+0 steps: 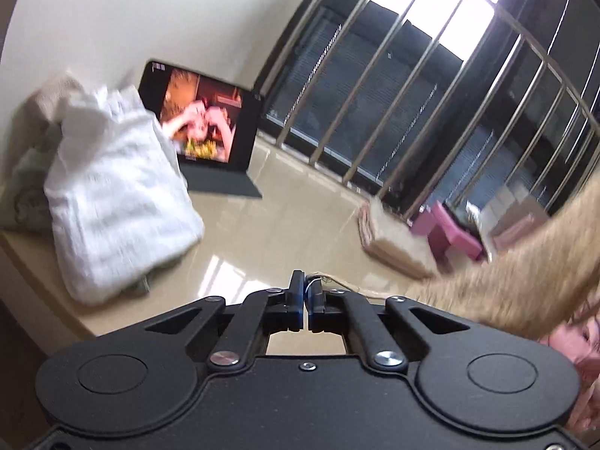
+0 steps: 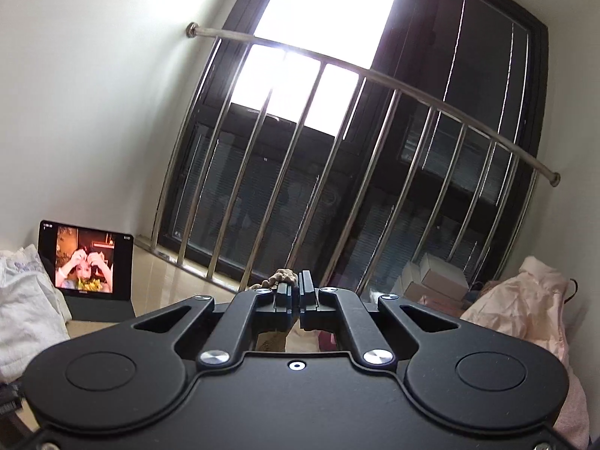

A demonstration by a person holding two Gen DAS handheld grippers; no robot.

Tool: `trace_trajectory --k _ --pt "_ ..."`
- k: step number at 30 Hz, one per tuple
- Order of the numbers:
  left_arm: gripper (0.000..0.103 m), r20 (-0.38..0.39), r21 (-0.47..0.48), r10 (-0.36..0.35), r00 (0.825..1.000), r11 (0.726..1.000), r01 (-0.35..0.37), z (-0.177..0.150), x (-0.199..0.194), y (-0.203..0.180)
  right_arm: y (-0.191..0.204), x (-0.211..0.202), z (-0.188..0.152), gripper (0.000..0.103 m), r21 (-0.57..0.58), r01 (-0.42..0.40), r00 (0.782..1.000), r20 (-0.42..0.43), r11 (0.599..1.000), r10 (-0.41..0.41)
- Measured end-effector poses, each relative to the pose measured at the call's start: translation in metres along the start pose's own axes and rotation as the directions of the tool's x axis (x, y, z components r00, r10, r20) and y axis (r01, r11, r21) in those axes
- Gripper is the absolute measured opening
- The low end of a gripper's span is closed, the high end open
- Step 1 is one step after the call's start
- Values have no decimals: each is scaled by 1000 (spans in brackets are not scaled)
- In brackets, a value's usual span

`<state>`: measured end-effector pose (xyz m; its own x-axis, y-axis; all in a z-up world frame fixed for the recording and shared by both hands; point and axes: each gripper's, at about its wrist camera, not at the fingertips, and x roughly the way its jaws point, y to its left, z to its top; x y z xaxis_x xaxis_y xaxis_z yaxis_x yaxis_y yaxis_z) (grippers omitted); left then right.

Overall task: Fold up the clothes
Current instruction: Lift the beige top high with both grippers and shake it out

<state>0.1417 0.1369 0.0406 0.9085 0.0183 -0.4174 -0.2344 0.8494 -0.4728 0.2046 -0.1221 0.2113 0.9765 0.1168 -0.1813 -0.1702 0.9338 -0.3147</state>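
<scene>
A tan knitted garment (image 1: 506, 292) hangs stretched at the right of the left wrist view, blurred by motion. My left gripper (image 1: 306, 296) is shut on a thin edge or string of it. My right gripper (image 2: 296, 292) is shut on a bunched bit of the same tan garment (image 2: 283, 275), which pokes out above the jaws and hangs below them. Both grippers are held up above the beige sill (image 1: 262, 232).
A white pile of clothes (image 1: 112, 195) lies at the left, next to a propped tablet (image 1: 202, 127) playing video. A folded tan stack (image 1: 393, 240) and pink boxes (image 1: 450, 228) sit by the railing (image 2: 337, 172). A pink garment (image 2: 525, 311) is heaped at the right.
</scene>
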Motion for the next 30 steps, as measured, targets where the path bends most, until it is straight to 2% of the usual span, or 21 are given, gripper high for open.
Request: trace_trajectory --k 2,5,12,15,19,23,24,25,26,27,28,29,30 --pt "2 10 29 -7 1000 1000 7 15 -5 -3 -9 1 -9 3 19 -11 1000 -21 1000 11" --pt "2 -8 100 -8 1000 995 9 18 -7 -13 -18 -2 -17 3 56 -49 998 -28 997 50" --pt "2 -141 172 -58 988 982 82 -27 12 -29 -12 -21 -13 3 63 -106 994 31 992 105" --pt "2 -208 199 -85 975 972 127 -54 21 -37 -8 -29 -8 3 57 -121 991 57 991 118" --pt "2 -286 209 -141 948 956 205 -85 26 -48 -3 -35 -3 3 63 -122 990 85 991 117" --pt "6 -363 171 -221 905 939 298 -110 22 -54 -2 -39 1 3 76 -108 989 107 991 100" --pt "15 -372 172 -242 896 931 322 -114 19 -56 -2 -40 1 3 78 -105 989 110 991 96" --pt "35 -370 182 -256 893 922 340 -118 14 -58 -2 -40 1 3 81 -106 989 110 991 97" --pt "49 -359 195 -265 895 916 350 -121 8 -59 -3 -40 1 3 85 -108 989 110 991 98" --pt "75 -338 206 -282 898 909 363 -123 0 -61 -4 -41 1 3 90 -110 989 110 990 100" --pt "84 -315 215 -307 898 899 382 -125 -8 -62 -5 -41 1 3 97 -112 989 110 989 101" --pt "85 -299 221 -336 893 886 407 -127 -16 -62 -5 -41 1 3 101 -114 989 111 988 103" --pt "87 -293 220 -372 881 870 441 -128 -23 -63 -5 -41 1 3 104 -117 988 111 988 105"
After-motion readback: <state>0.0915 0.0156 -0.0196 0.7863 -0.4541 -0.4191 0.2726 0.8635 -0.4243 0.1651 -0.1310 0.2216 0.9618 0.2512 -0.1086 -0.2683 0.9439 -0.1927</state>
